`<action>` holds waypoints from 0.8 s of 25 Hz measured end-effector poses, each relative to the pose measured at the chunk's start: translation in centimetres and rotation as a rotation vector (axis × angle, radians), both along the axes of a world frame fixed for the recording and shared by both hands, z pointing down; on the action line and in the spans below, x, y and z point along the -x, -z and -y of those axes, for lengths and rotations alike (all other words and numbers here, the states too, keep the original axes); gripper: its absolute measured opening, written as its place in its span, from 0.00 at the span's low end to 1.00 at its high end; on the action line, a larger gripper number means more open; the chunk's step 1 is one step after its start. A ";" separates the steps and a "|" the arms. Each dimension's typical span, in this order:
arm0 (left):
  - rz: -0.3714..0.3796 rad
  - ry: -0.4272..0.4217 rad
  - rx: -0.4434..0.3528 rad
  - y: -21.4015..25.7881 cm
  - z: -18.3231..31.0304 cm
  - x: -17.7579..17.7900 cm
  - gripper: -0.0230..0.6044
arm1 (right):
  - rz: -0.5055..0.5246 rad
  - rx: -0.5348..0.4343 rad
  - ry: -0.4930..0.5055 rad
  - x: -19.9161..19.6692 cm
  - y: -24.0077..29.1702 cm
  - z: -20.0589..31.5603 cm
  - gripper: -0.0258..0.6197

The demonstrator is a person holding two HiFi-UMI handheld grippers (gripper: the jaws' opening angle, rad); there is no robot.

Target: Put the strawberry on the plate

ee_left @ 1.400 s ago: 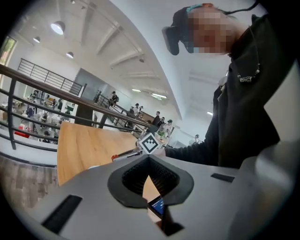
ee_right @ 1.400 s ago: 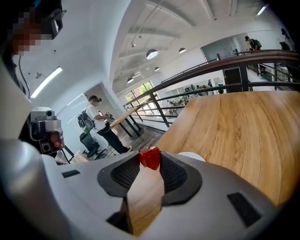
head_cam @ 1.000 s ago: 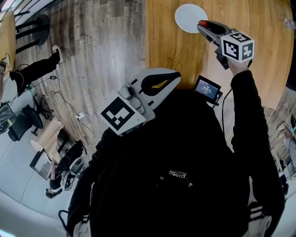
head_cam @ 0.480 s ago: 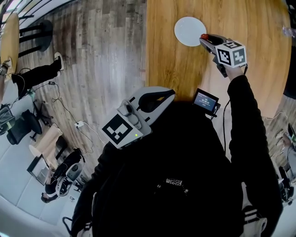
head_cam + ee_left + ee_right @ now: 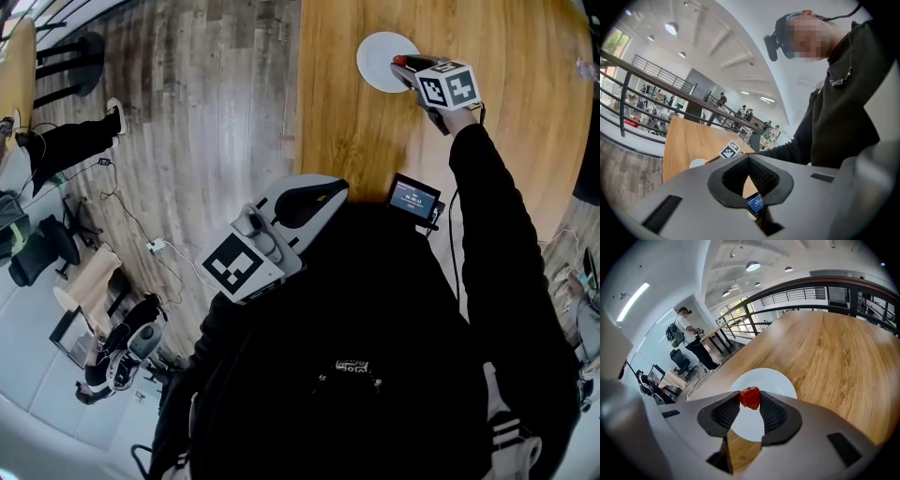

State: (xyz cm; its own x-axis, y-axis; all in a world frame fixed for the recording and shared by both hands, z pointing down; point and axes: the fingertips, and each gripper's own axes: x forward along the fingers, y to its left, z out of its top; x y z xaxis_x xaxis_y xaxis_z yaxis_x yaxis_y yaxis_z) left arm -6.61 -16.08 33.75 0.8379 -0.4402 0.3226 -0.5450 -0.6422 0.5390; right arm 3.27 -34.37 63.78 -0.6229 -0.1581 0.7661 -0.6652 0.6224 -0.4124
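Patience helps: with the right tongs pinching the small red strawberry over the round white plate at the person's 1 o'clock on the wooden counter, lower it close before spreading them; the left tongs sit pressed together, empty.

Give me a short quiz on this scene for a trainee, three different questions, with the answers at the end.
1. What is clamped between the right gripper's jaws?
2. True or false: the left gripper stands wide open.
3. In the right gripper view, the white plate lies: A) on the floor; B) on the wooden table, behind the jaw tips; C) in the left gripper.
Key: 1 the strawberry; 2 false, it is shut and empty; 3 B.
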 end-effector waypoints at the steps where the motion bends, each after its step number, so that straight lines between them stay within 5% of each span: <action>1: 0.007 0.005 0.003 0.0 -0.3 0.1 0.04 | -0.019 -0.002 0.011 -0.1 -0.4 -0.1 0.26; 20: 0.024 0.155 0.034 0.5 -3.1 4.0 0.04 | -0.288 -0.067 0.103 -1.1 -2.9 0.1 0.27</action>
State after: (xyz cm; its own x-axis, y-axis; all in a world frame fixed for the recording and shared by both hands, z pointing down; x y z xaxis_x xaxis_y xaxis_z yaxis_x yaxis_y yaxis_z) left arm -10.65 -12.98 33.20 0.7525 -0.5522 0.3589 -0.6493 -0.5308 0.5447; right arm 4.36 -34.49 66.72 -0.3974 -0.1615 0.9033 -0.6810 0.7117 -0.1723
